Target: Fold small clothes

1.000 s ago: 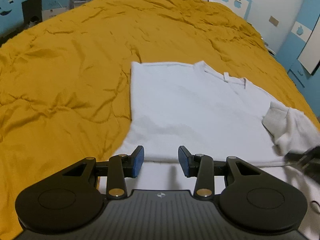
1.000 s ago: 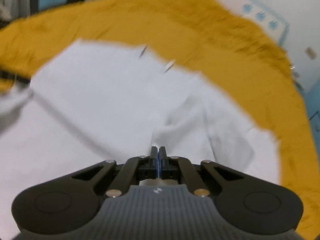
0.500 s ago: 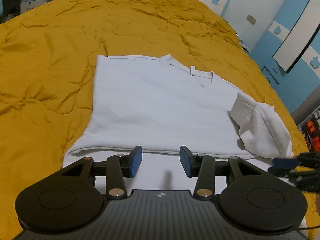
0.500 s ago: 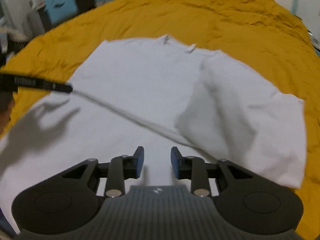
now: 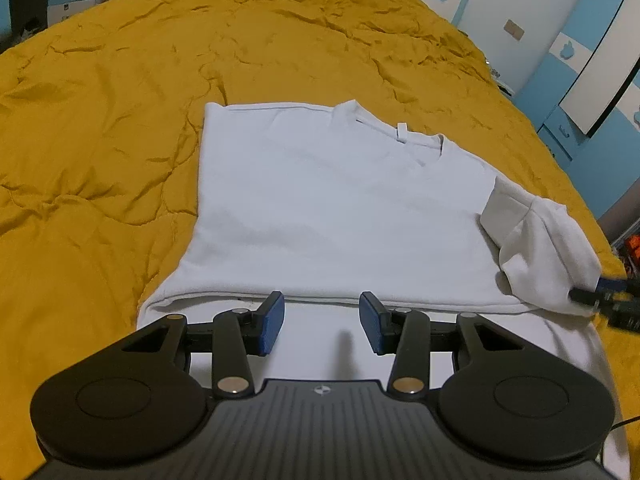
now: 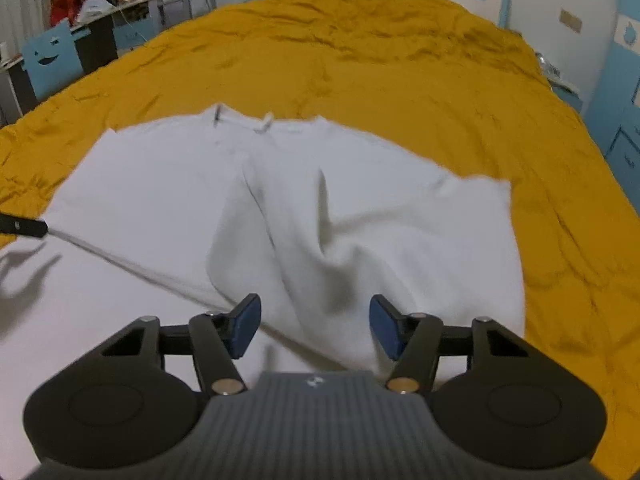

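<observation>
A white T-shirt (image 5: 332,208) lies on the mustard-yellow quilt (image 5: 120,100), its left side folded in and its collar at the far end. Its right sleeve (image 5: 544,252) is bunched up and partly turned over the body. My left gripper (image 5: 322,322) hovers open over the shirt's near part, nothing between its pads. In the right wrist view the same shirt (image 6: 160,200) shows the rumpled sleeve (image 6: 360,240) just ahead of my right gripper (image 6: 316,326). Its jaws are opening, with cloth lying below them and not pinched. The right gripper's tip (image 5: 600,294) shows at the sleeve.
The yellow quilt (image 6: 400,80) covers the whole bed around the shirt. Blue and white cabinets (image 5: 592,80) stand to the right. A desk with clutter and a blue chair (image 6: 52,60) stand at the far left. The left gripper's tip (image 6: 24,227) pokes in at the left edge.
My right gripper went from shut on the sleeve cloth to wide apart, let the sleeve drop, and drew back. My left gripper stayed open and hardly moved.
</observation>
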A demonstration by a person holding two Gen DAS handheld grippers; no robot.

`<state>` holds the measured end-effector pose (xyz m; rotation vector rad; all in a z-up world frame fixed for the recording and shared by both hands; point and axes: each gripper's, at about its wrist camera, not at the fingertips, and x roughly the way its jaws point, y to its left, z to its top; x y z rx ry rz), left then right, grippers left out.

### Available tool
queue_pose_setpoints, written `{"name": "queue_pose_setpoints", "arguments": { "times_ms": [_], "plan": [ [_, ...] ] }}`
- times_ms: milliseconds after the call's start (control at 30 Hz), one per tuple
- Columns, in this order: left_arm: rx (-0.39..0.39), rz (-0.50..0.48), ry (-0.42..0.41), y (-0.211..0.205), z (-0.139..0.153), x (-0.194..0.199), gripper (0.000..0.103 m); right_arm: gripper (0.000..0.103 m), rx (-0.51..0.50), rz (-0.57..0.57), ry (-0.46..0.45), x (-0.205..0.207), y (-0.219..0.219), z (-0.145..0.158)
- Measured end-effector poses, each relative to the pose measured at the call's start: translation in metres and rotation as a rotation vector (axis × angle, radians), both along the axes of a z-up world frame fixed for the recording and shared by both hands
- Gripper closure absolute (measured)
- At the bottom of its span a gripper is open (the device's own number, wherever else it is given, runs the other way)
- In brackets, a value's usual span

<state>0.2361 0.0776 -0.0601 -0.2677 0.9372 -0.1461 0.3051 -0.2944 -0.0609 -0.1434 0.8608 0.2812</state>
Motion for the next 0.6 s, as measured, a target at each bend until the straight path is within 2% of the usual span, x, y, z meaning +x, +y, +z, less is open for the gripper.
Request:
{"name": "queue_pose_setpoints", "arguments": {
  "times_ms": [133,267,367,467,500,533,600],
  "plan": [
    [-0.004,0.002,-0.008,0.003,0.002,0.0,0.052,0.036,-0.073,0.105,-0.083,0.011,0.025,0.021],
    [-0.026,-0.005,-0.019,0.0,0.004,0.0,0.052,0.036,-0.076,0.144,-0.074,0.036,0.048,0.03],
    [-0.035,-0.014,-0.025,-0.001,0.008,0.0,0.052,0.039,-0.043,0.118,-0.036,0.06,0.062,0.023],
    [-0.059,-0.022,-0.027,-0.001,0.009,-0.003,0.052,0.059,-0.009,0.102,0.008,0.073,0.074,0.014],
    [-0.071,-0.026,-0.026,0.0,0.01,-0.004,0.052,0.081,-0.016,0.101,0.022,0.074,0.079,0.01],
    [-0.081,-0.028,-0.024,0.0,0.01,-0.005,0.052,0.099,-0.013,0.106,0.04,0.072,0.081,0.007],
    [-0.108,-0.037,-0.021,0.001,0.009,-0.007,0.052,0.1,0.023,0.13,0.053,0.058,0.082,0.007]
  ]
}}
